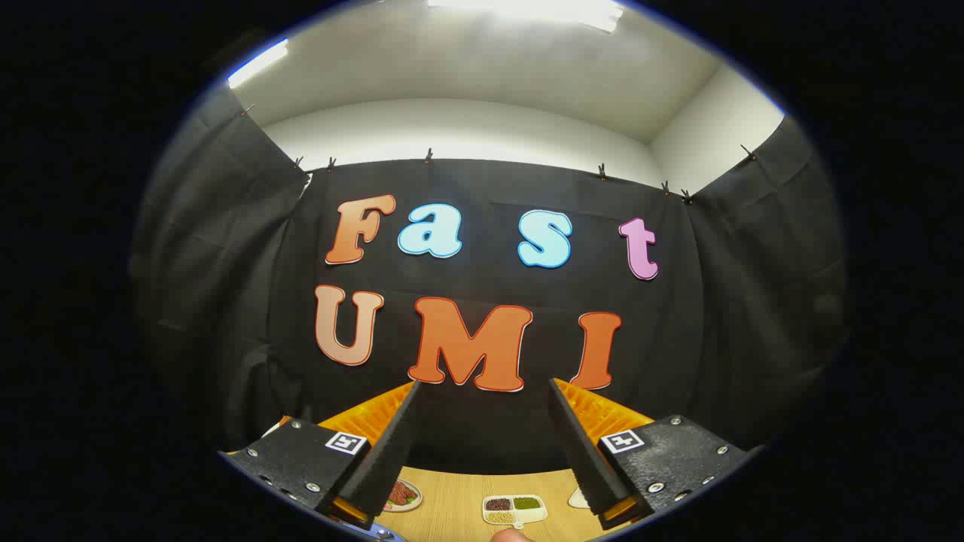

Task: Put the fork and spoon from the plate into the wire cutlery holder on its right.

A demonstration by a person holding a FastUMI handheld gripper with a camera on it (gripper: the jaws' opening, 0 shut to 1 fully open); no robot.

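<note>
My gripper [482, 385] is held up high and points at the booth's black wall, its two black foam fingers [388, 452] spread wide apart with nothing between them. Below the fingers runs a strip of the wooden table [459, 504]. Neither a fork, a spoon nor a wire cutlery holder can be made out on that strip.
On the table strip lie a small white divided dish [514, 510] with coloured fillings, a round plate [401, 496] with red and green food beside the left finger, and a white edge [578, 497] beside the right finger. A fingertip [512, 536] pokes in below the dish.
</note>
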